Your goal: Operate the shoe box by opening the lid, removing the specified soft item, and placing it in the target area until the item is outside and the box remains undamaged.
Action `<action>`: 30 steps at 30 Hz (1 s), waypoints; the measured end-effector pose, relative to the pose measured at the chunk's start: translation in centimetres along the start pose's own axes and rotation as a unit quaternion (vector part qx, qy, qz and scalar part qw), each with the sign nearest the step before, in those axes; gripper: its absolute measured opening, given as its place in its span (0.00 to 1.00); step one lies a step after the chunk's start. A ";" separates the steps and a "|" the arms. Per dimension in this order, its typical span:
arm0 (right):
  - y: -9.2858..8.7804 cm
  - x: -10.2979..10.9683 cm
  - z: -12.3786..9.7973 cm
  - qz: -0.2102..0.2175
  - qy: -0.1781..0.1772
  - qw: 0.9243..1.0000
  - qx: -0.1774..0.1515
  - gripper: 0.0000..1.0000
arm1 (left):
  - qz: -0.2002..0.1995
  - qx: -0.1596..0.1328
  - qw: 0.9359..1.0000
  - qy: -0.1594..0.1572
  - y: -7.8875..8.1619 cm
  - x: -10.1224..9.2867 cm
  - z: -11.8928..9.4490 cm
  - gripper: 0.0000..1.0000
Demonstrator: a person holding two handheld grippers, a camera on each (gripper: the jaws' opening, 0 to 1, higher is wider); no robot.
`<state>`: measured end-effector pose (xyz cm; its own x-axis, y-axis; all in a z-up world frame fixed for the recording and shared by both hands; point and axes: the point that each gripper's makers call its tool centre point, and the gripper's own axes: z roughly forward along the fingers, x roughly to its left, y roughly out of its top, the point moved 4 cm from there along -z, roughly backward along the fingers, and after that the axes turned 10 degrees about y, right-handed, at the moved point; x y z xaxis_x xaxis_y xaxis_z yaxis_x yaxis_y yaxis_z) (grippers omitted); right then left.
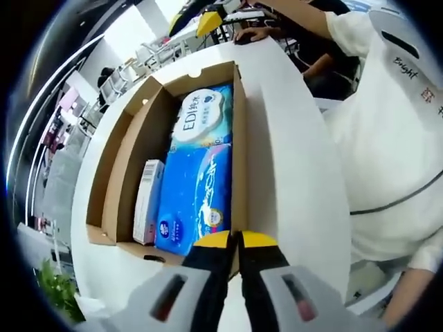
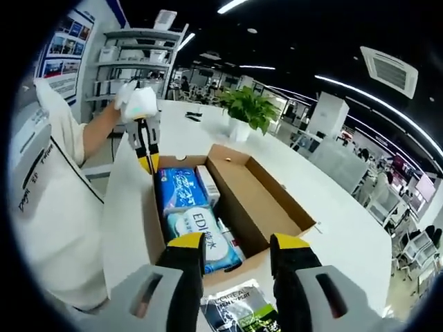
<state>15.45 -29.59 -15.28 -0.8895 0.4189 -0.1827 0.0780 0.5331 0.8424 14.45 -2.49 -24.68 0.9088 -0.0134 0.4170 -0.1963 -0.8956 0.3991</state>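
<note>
Open rectangular cardboard shoe box [image 1: 124, 166] holding glossy blue soft packs [image 1: 197, 194]. Left gripper [image 1: 235, 240] at 6 o'clock, jaws closed together; right gripper [image 2: 235, 245] jaws spread wide, empty.

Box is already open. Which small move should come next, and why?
Probably lower the open right tool onto the blue soft pack in the cardboard box. The pack lies exposed, and the shut left tool rests at the box's edge.
</note>
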 end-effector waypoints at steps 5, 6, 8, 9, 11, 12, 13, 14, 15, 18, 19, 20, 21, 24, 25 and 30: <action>0.9 0.2 0.0 -0.002 0.005 1.000 -0.012 0.38 | -0.008 -0.004 1.000 -0.005 0.0 0.0 0.0 0.03; 1.0 0.4 0.1 -0.002 0.009 1.000 -0.014 0.39 | -0.008 -0.005 1.000 -0.005 0.0 0.1 0.0 0.03; 1.1 0.6 0.3 0.000 0.016 1.000 -0.012 0.42 | -0.007 -0.006 1.000 -0.006 0.0 0.0 0.0 0.03; 0.9 0.8 0.6 -0.002 0.016 1.000 -0.005 0.41 | -0.005 -0.006 1.000 -0.005 0.0 0.0 0.0 0.03; 0.5 0.9 1.1 -0.012 0.017 1.000 0.010 0.41 | -0.005 -0.006 1.000 -0.005 0.0 0.0 0.0 0.03; 0.3 0.9 1.2 -0.013 0.017 1.000 0.015 0.41 | -0.005 -0.006 1.000 -0.006 0.0 0.0 0.0 0.03; 0.2 0.9 1.4 -0.013 0.018 1.000 0.018 0.41 | -0.006 -0.005 1.000 -0.006 0.0 0.0 0.1 0.03; 0.0 0.9 1.6 -0.015 0.017 0.999 0.023 0.41 | -0.005 -0.004 1.000 -0.005 0.0 0.0 0.1 0.03; -0.1 0.8 1.7 -0.016 0.017 0.999 0.027 0.41 | -0.004 -0.002 1.000 -0.004 0.1 0.0 0.1 0.03; -0.2 0.8 1.9 -0.017 0.019 0.999 0.033 0.40 | -0.002 0.000 1.000 -0.003 0.1 0.0 0.1 0.03; -0.3 0.8 1.9 -0.018 0.019 0.999 0.035 0.40 | -0.003 0.000 1.000 -0.004 0.1 0.0 0.1 0.03; -0.3 0.8 1.9 -0.018 0.020 0.999 0.036 0.40 | -0.004 0.000 1.000 -0.004 0.1 0.0 0.1 0.03; -0.3 0.8 1.9 -0.017 0.022 0.999 0.038 0.40 | -0.004 0.000 1.000 -0.003 0.1 0.0 0.1 0.03; 0.0 1.5 2.2 -0.032 0.038 0.998 0.033 0.44 | -0.005 0.000 1.000 -0.003 0.0 0.0 0.1 0.03; 0.2 1.8 2.2 -0.038 0.040 0.998 0.028 0.46 | -0.006 -0.001 1.000 -0.002 0.0 0.0 0.1 0.03; 0.2 2.4 2.6 -0.059 0.040 0.996 0.050 0.46 | -0.005 -0.005 1.000 0.001 0.0 0.0 0.1 0.03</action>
<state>14.53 -26.60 -16.80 -0.9277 0.2913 -0.2333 0.0117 0.6475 0.7620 14.45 -2.53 -24.73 0.9101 -0.0032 0.4143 -0.1907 -0.8910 0.4120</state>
